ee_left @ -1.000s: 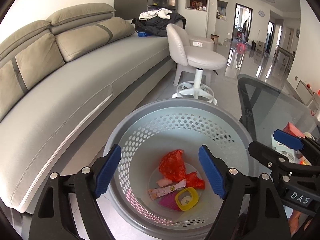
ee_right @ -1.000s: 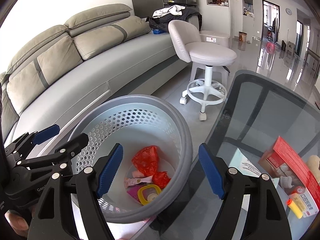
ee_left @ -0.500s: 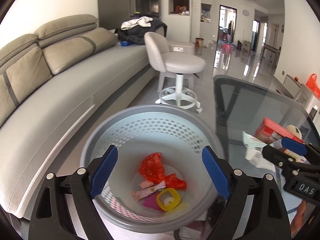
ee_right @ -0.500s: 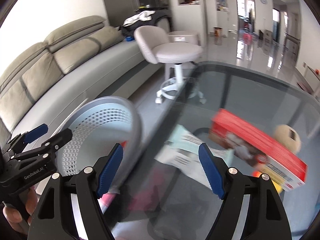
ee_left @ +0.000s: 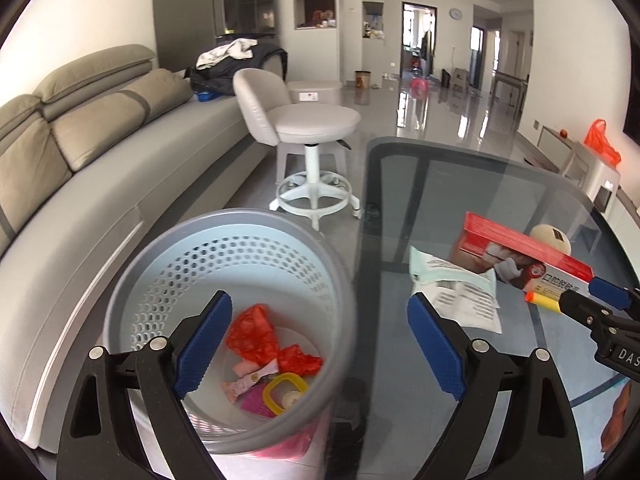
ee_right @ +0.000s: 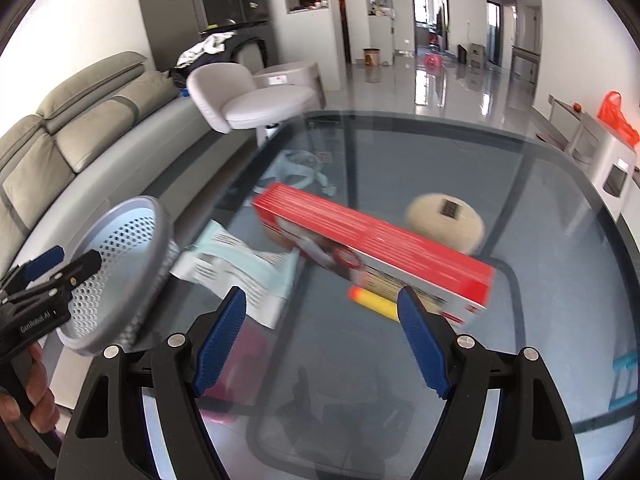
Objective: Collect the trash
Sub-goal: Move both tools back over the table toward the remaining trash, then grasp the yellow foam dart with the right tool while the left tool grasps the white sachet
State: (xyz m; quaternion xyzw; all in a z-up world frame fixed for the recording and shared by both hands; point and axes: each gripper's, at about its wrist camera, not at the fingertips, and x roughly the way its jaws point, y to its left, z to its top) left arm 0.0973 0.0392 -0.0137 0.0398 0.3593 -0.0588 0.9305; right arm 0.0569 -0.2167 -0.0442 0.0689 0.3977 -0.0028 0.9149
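Glass desk (ee_right: 520, 320) lies ahead of and under the right gripper (ee_right: 320, 336), jaws wide, holding nothing. Grey trash basket (ee_left: 224, 224) sits just ahead of and below the left gripper (ee_left: 320, 344), also wide and empty; red plastic scraps, a pink wrapper and a yellow ring lie at its bottom. Long red box (ee_right: 372, 240) lies just beyond the right gripper, slanted across its line. Pale paper packet (ee_right: 240, 276) sits ahead to its left, near the basket side. Round beige roll (ee_right: 444, 220) sits behind the box, further out. Small orange-yellow tube (ee_right: 372, 302) lies right between the fingertips, partly tucked under the box's near edge.

Risks, judged: closing on the tube may catch the box edge and drag it. Slick glass could let the tube roll away. Flat packet gives the fingers little to pinch, so it may slide. Box is long, so an off-centre grip may tip it.
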